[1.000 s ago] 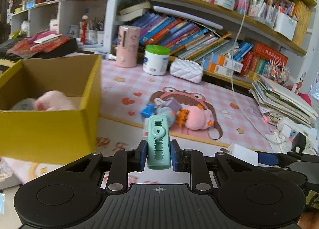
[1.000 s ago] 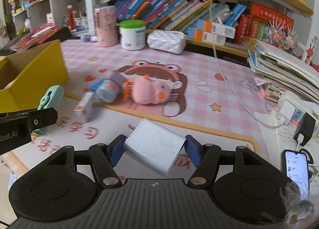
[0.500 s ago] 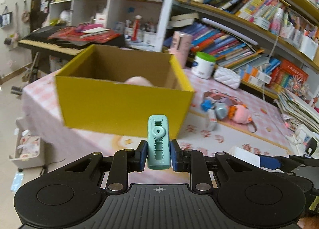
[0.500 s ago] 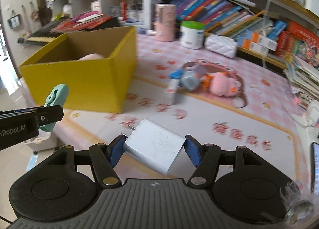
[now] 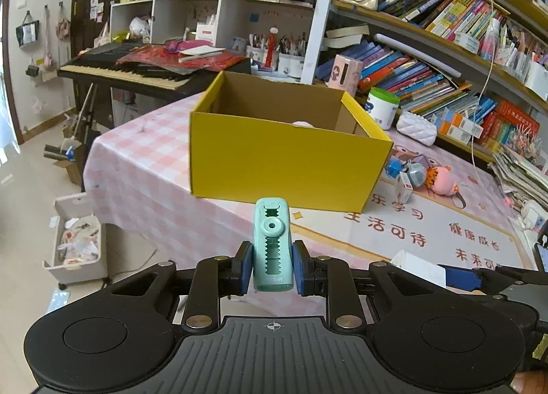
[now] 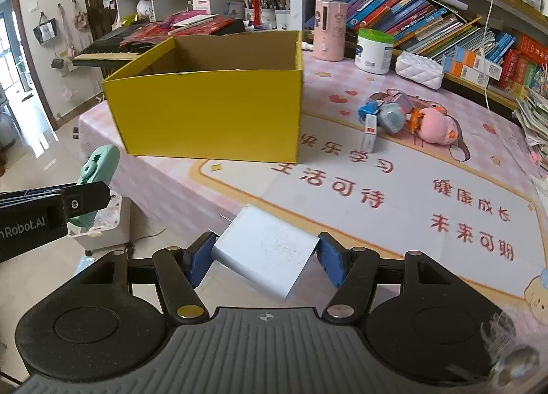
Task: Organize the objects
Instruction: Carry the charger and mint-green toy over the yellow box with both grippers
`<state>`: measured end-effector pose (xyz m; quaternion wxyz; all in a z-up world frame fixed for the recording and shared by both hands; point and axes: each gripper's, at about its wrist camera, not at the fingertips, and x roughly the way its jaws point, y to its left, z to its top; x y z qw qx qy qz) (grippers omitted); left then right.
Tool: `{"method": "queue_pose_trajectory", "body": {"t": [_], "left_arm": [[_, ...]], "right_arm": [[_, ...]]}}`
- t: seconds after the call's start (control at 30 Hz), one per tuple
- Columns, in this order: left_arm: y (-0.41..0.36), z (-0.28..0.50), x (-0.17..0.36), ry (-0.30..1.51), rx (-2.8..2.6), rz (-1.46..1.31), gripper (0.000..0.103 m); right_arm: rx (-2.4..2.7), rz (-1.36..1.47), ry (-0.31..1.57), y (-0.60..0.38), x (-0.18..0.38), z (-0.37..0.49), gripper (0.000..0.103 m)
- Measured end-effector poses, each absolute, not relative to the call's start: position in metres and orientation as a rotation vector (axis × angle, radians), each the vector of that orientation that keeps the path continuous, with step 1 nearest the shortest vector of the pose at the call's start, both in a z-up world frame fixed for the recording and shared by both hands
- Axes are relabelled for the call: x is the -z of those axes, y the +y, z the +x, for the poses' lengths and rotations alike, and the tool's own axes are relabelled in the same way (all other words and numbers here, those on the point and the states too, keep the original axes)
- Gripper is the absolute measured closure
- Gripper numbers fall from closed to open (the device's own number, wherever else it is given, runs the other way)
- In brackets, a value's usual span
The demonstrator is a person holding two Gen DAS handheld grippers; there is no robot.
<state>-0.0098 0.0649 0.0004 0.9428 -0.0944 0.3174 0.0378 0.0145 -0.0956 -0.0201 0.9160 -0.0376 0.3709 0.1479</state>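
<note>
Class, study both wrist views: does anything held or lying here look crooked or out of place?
The white charger sits skewed in the right gripper, pinched corner to corner. Small toys lie jumbled on the mat, outside the yellow box.

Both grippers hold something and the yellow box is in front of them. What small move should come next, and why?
Probably carry both forward and up over the yellow box. The left gripper clamps the green clip, the right gripper the white charger, and both are short of the box's near wall, below its open rim.
</note>
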Motion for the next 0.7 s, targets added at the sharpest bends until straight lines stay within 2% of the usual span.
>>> {"method": "queue_pose_trajectory", "body": {"t": [0.37,0.7], "left_arm": [[0.096,-0.024,-0.014,0.581,-0.09,-0.192,0.08],[0.09,-0.008,-0.036,0.49,-0.067,-0.172,0.08]], "right_arm": [[-0.324,-0.084,0.713,-0.065,0.007,-0.001,0.04],[-0.321,-0.105,0.638,-0.062,-0.009,0.016,0.04]]}}
